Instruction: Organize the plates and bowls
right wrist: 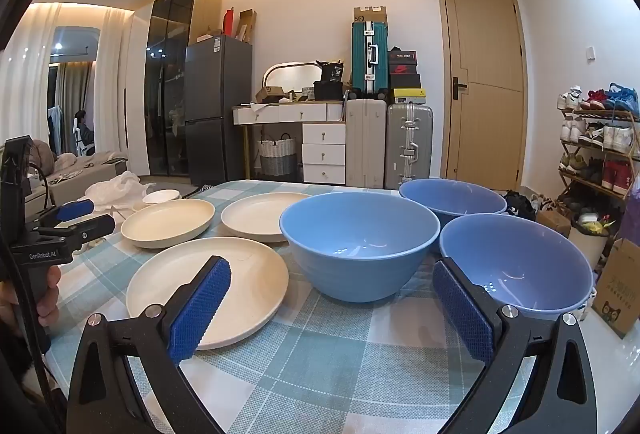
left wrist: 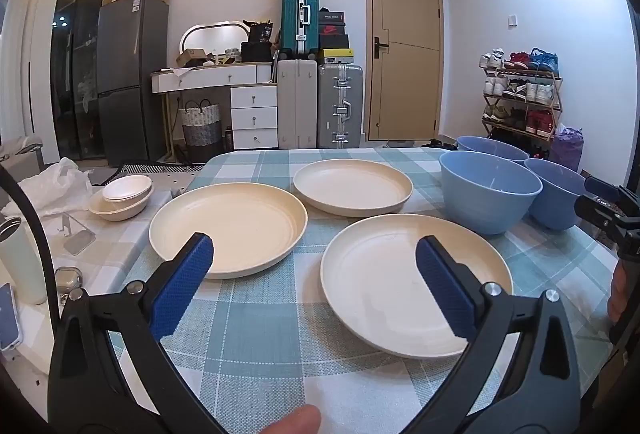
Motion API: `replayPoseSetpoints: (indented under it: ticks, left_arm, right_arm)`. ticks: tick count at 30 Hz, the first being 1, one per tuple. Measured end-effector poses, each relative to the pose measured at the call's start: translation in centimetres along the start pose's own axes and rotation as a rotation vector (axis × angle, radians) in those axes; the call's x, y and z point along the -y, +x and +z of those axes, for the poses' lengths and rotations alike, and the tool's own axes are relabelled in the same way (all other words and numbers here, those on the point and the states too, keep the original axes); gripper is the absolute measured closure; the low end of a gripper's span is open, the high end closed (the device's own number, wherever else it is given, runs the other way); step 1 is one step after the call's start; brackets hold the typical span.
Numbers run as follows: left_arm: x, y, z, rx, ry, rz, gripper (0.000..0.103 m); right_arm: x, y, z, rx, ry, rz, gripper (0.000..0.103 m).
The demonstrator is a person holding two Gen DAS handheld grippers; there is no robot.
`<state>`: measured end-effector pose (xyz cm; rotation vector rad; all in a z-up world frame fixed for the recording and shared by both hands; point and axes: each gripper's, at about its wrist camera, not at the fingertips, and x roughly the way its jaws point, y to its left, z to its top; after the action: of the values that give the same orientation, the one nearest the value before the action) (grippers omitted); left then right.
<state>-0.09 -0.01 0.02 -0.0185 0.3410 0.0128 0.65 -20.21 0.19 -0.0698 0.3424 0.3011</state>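
Three cream plates lie apart on the checked tablecloth: a near one, a left one and a far one. Three blue bowls stand upright at the right: a middle one, a far one and a right one. My left gripper is open and empty, above the gap between the near and left plates. My right gripper is open and empty, in front of the middle bowl.
Small white bowls are stacked on a side surface to the left, next to a white plastic bag, a pale bottle and a phone. The right bowl stands near the table's right edge. A cardboard box sits on the floor there.
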Motion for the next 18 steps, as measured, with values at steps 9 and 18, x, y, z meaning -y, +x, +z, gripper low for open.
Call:
replayPoseSetpoints:
  ticks: [9,18]
  left_arm:
    - [0.26,-0.05,-0.09,-0.01,0.004,-0.009,0.002]
    - [0.47,-0.05,-0.25,-0.009,0.003,-0.008,0.002]
  right_arm:
    - [-0.01,0.0,0.0,0.003,0.003,0.001,0.0]
    - [-0.01,0.0,0.0,0.003,0.003,0.001,0.0]
